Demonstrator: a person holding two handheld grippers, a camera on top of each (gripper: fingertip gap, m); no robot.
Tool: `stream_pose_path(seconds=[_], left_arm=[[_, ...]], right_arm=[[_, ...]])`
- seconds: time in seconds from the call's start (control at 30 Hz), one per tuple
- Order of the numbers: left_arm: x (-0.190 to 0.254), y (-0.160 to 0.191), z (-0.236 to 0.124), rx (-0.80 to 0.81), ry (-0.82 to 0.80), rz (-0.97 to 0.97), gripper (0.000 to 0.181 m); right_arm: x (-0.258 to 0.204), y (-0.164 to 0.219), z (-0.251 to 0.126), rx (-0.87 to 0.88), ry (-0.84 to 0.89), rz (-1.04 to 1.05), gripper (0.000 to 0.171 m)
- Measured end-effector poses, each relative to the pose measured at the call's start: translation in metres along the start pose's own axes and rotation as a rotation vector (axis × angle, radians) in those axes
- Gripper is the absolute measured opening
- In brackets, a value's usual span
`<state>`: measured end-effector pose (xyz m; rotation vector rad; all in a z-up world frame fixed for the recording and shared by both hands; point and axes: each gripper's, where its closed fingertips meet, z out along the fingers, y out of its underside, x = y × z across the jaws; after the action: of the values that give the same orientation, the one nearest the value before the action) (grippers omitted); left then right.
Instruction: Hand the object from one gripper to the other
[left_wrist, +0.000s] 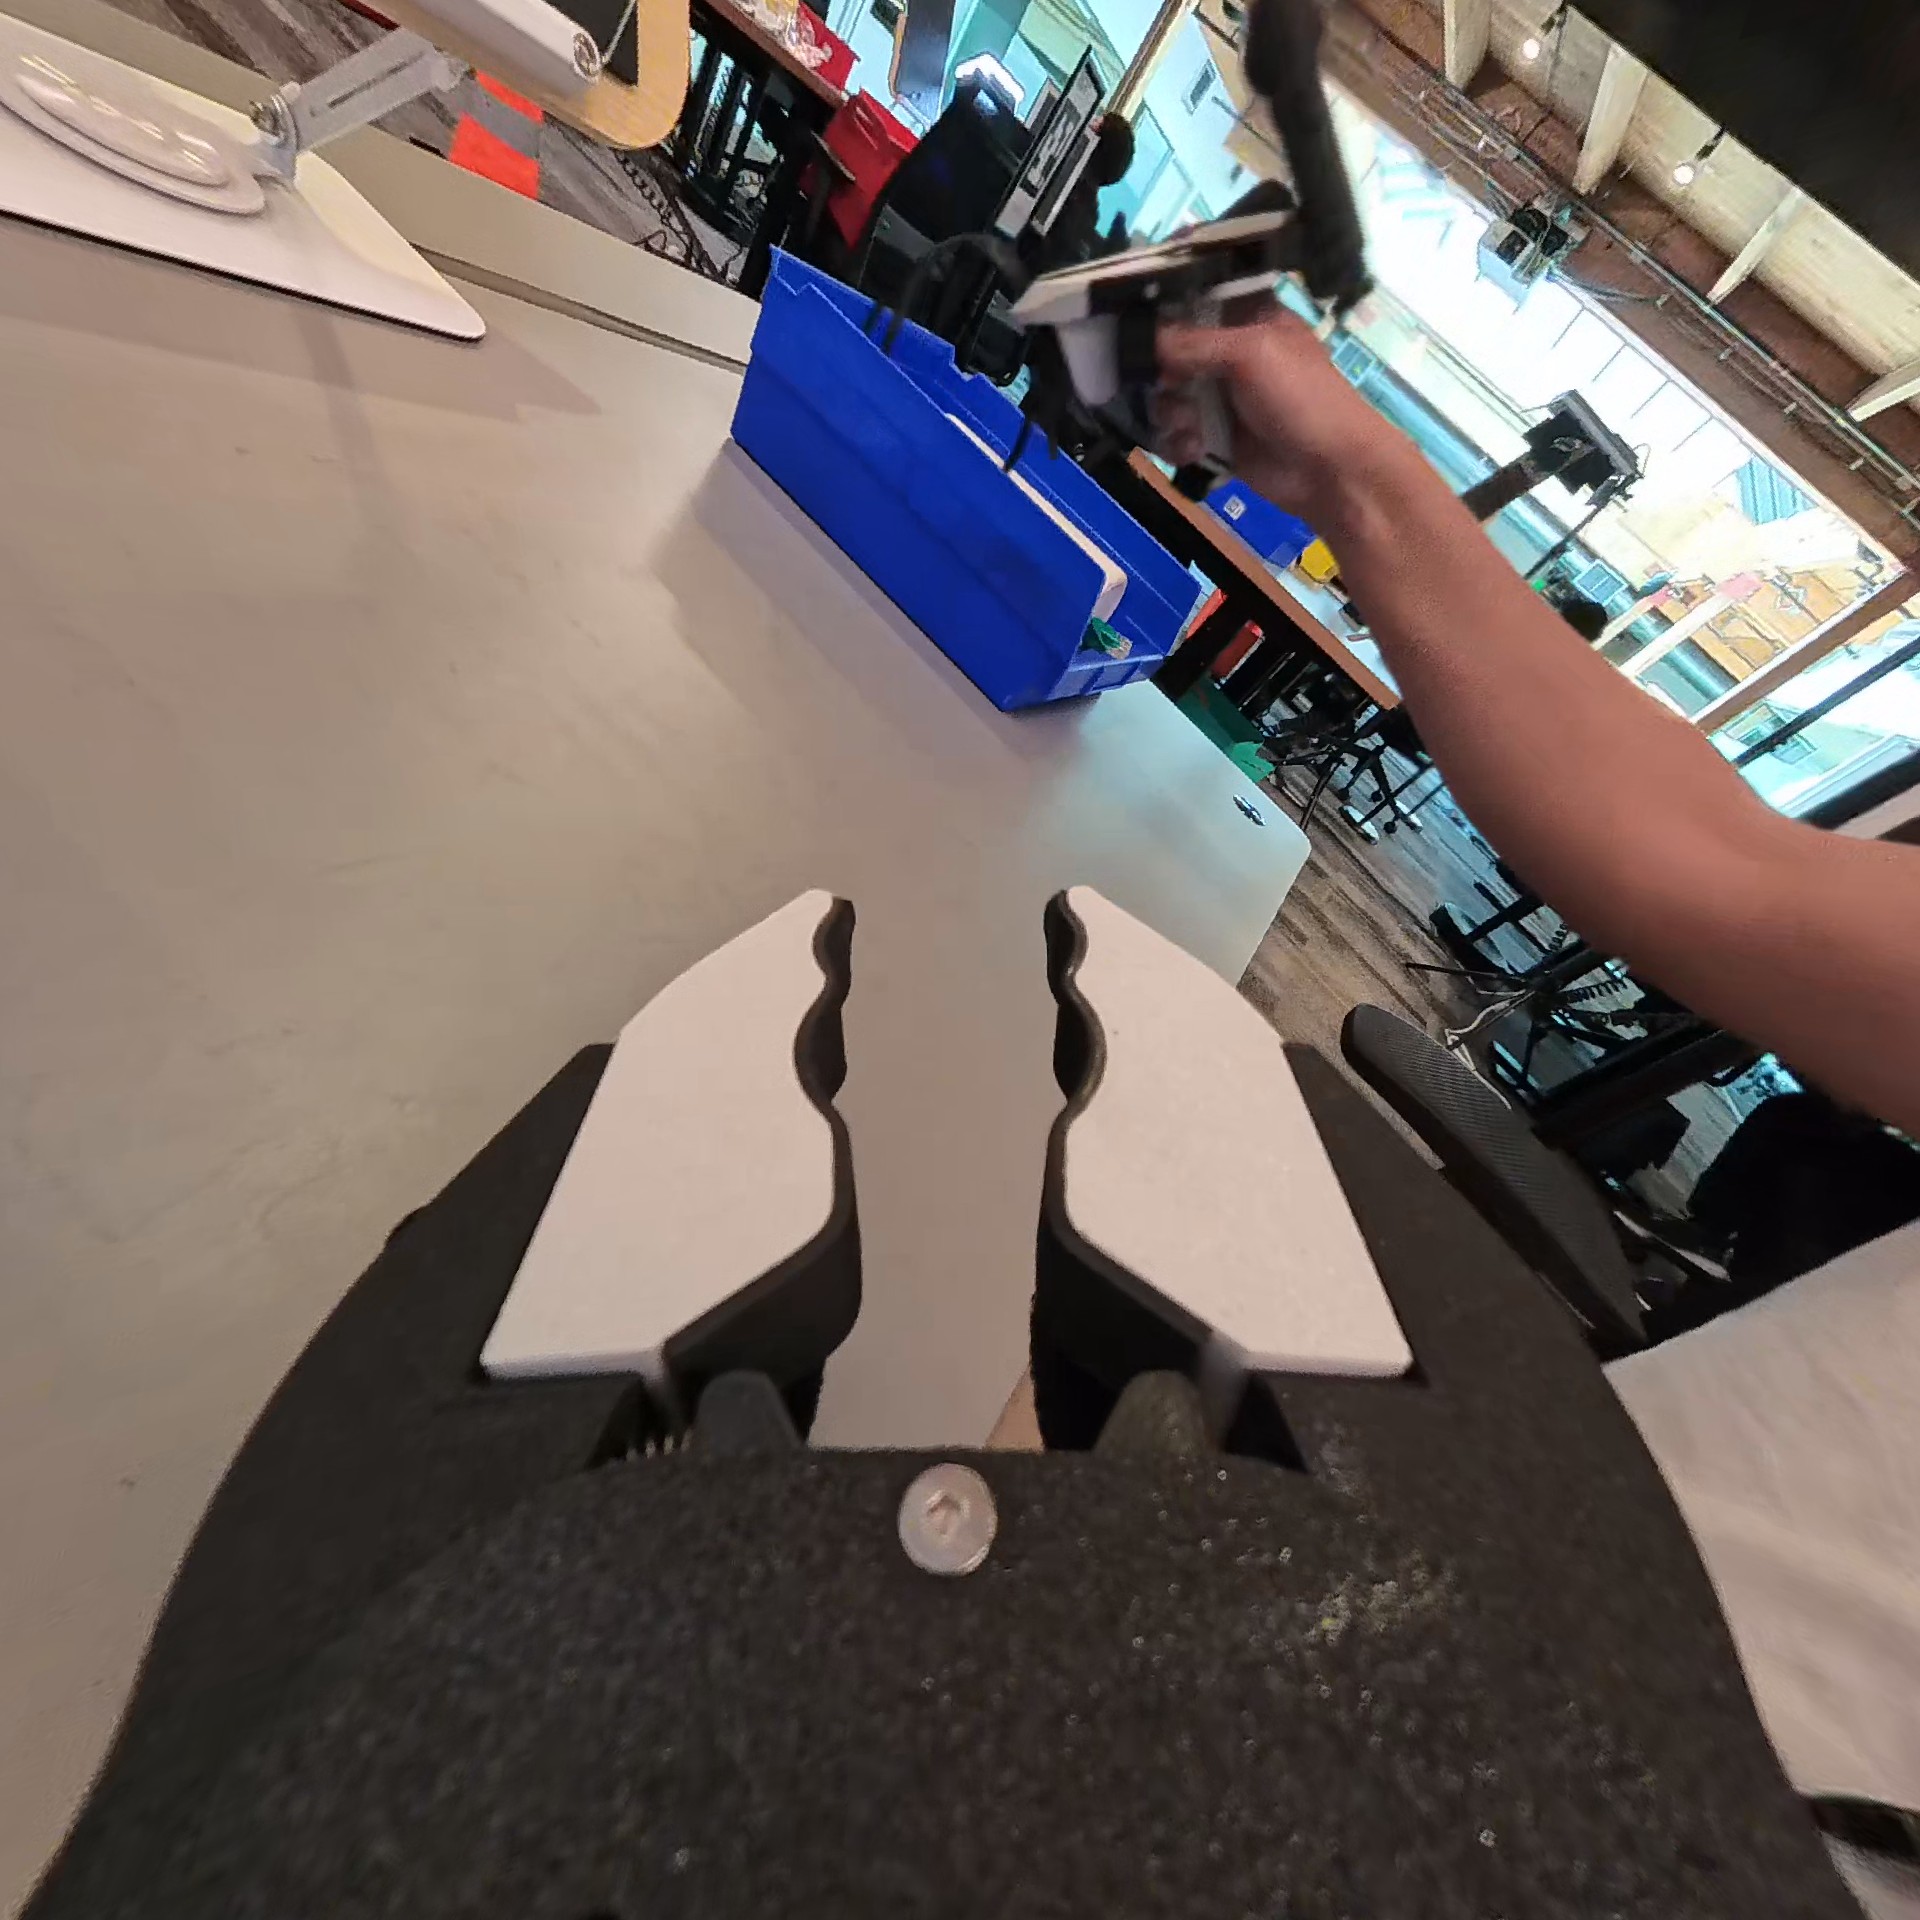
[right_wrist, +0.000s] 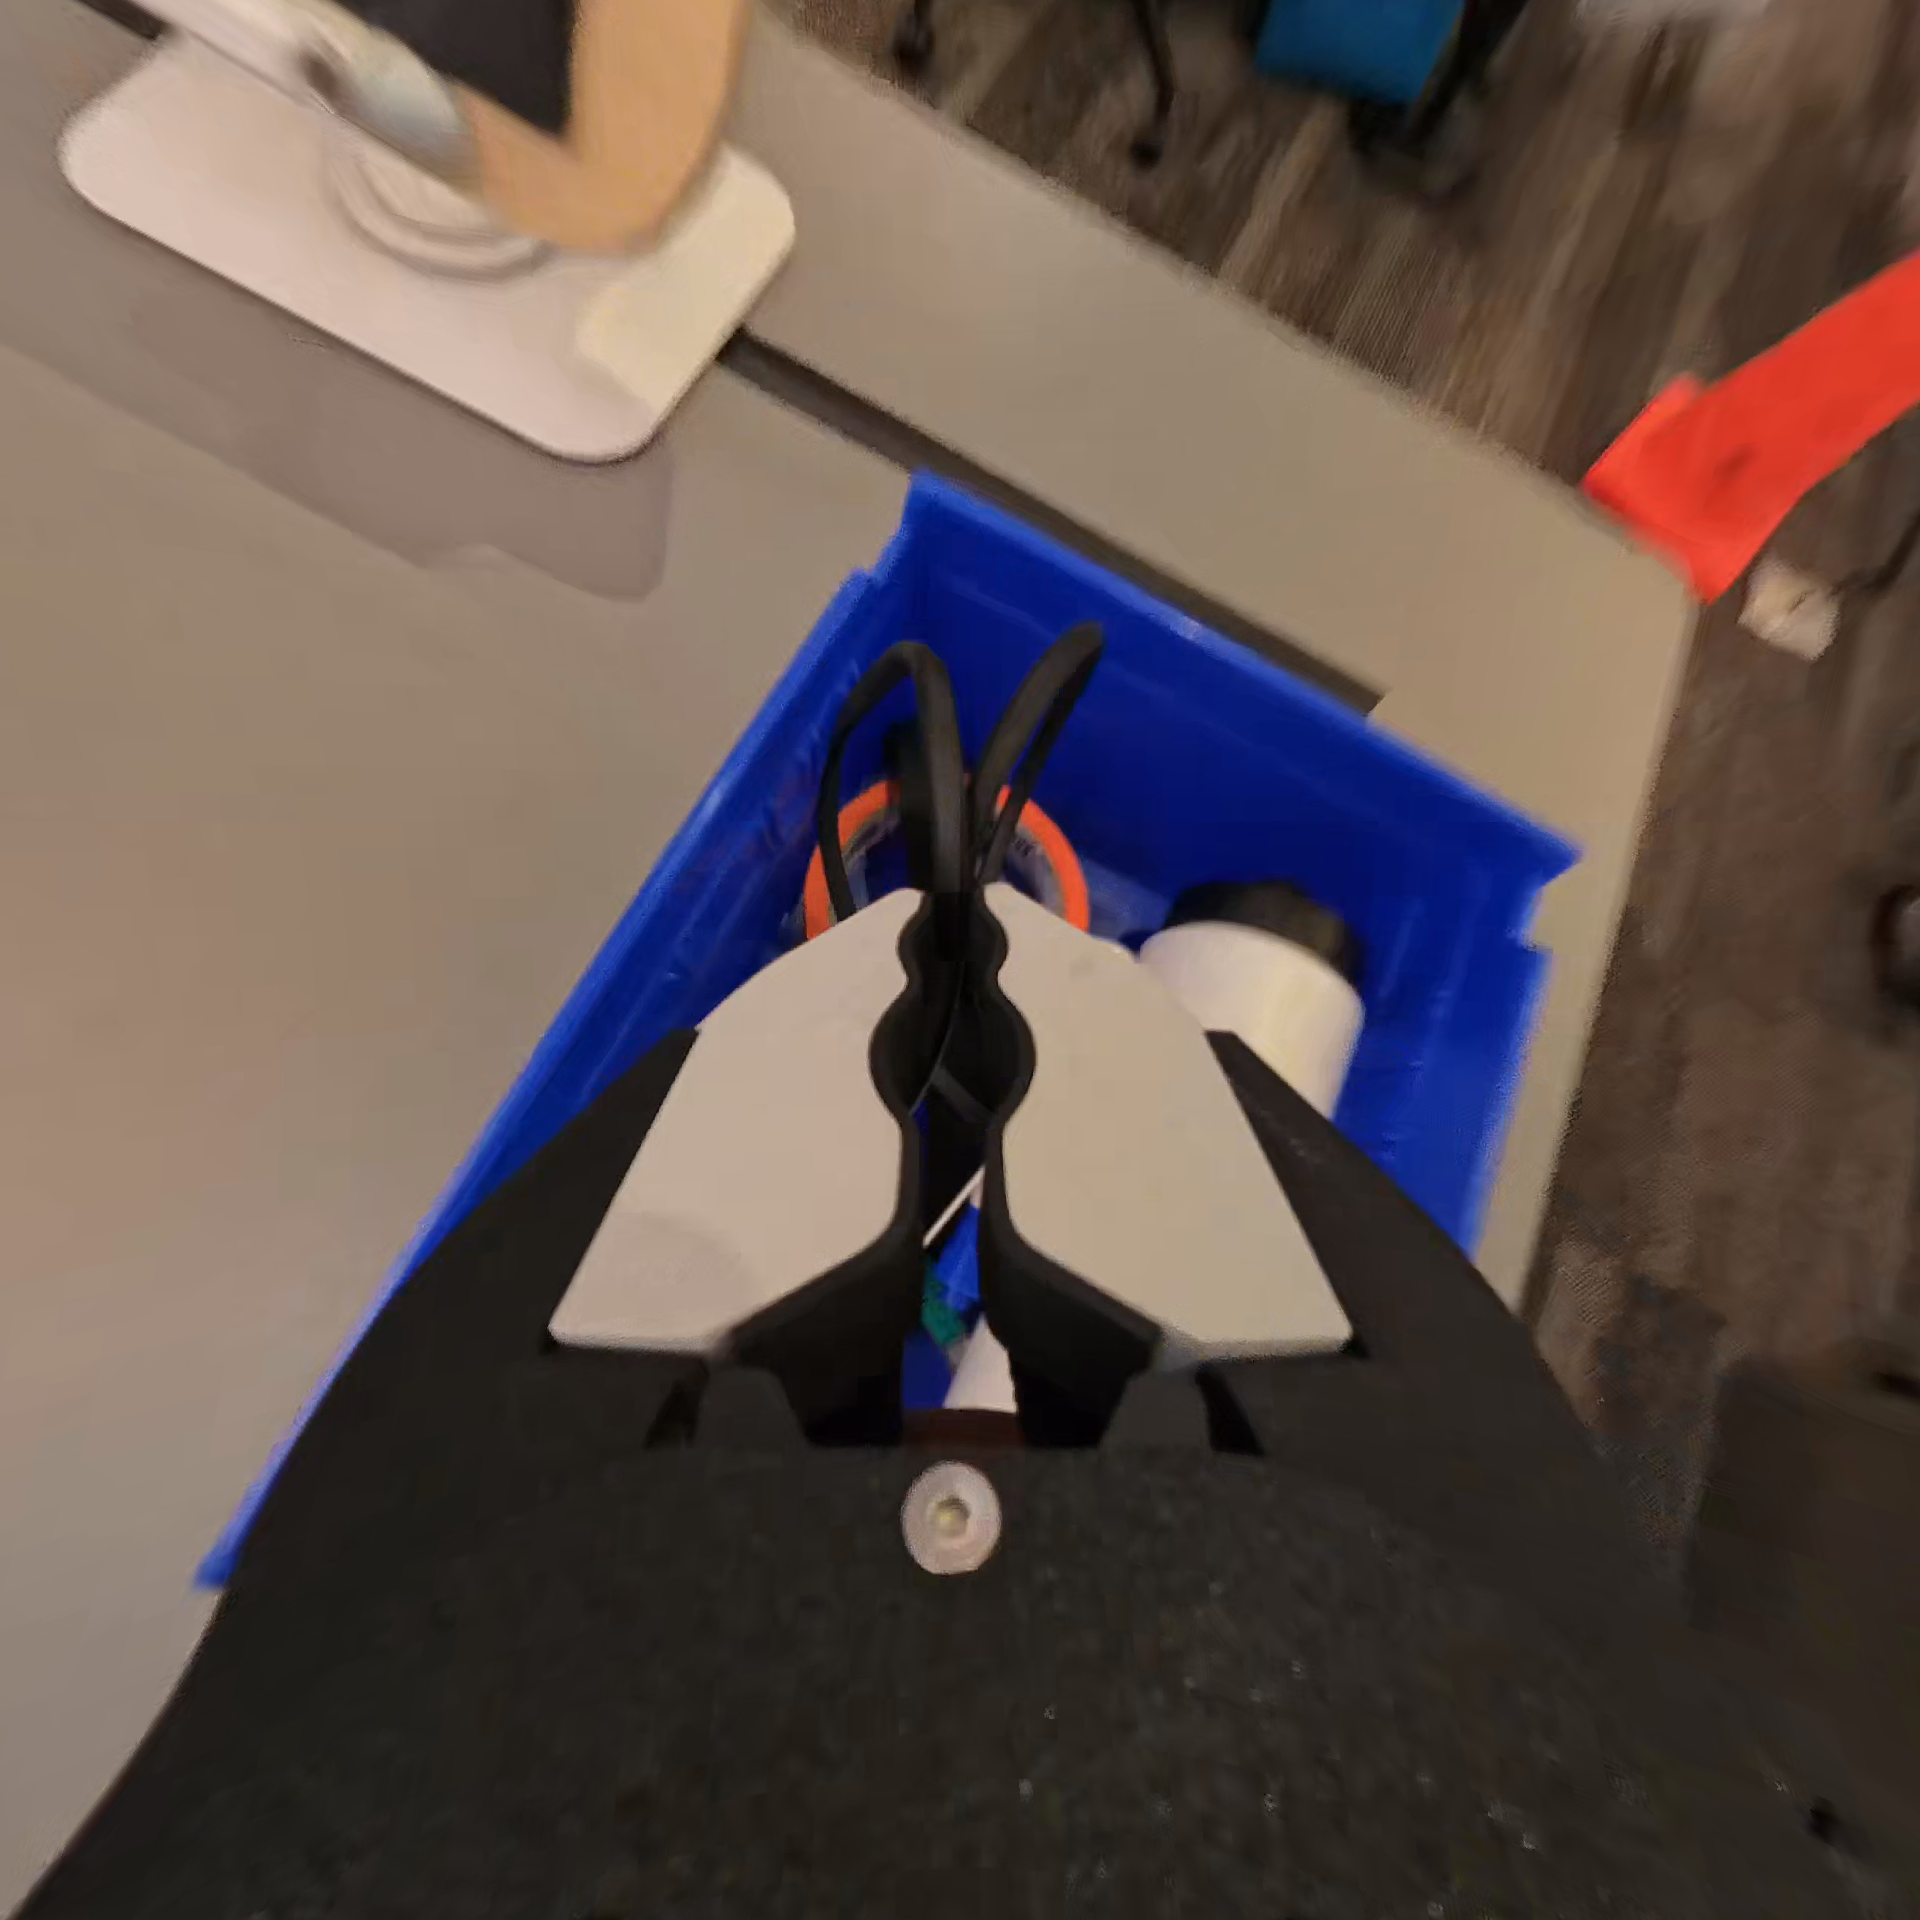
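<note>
My left tongs (left_wrist: 948, 914): spread, empty, over the counter (left_wrist: 416, 727).
My right tongs (right_wrist: 951, 914): clenched on a black cable (right_wrist: 940, 769), its lower end hidden.
Blue bin (right_wrist: 1247, 748): contents blurred.

A grey desk (left_wrist: 364, 727) fills the left and middle of the left wrist view, with a blue bin (left_wrist: 935, 540) standing near its far edge, above the centre of the frame. In the right wrist view the bin (right_wrist: 1299, 758) sits at centre and holds an orange-rimmed tape roll (right_wrist: 1049, 842) and, to its right, a white roll with a dark core (right_wrist: 1257, 987). A flat white stand base (left_wrist: 343, 260) lies at upper left, and a dark mesh chair (left_wrist: 1496, 1153) stands beyond the desk at right.
</note>
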<state>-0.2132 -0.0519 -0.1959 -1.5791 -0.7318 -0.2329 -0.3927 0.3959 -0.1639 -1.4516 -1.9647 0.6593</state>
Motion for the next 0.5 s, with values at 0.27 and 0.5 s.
stream_pose_path(seconds=[0.27,0.5], left_arm=[[-0.026,0.008,-0.004,-0.052,-0.175,0.061,0.035],[-0.051,-0.006,-0.026,-0.048,-0.48,0.305,0.048]], right_arm=[[-0.021,0.052,0.07,-0.266,-0.143,0.097,0.009],[-0.025,0.066,0.001,-0.148,-0.049,0.093,0.055]])
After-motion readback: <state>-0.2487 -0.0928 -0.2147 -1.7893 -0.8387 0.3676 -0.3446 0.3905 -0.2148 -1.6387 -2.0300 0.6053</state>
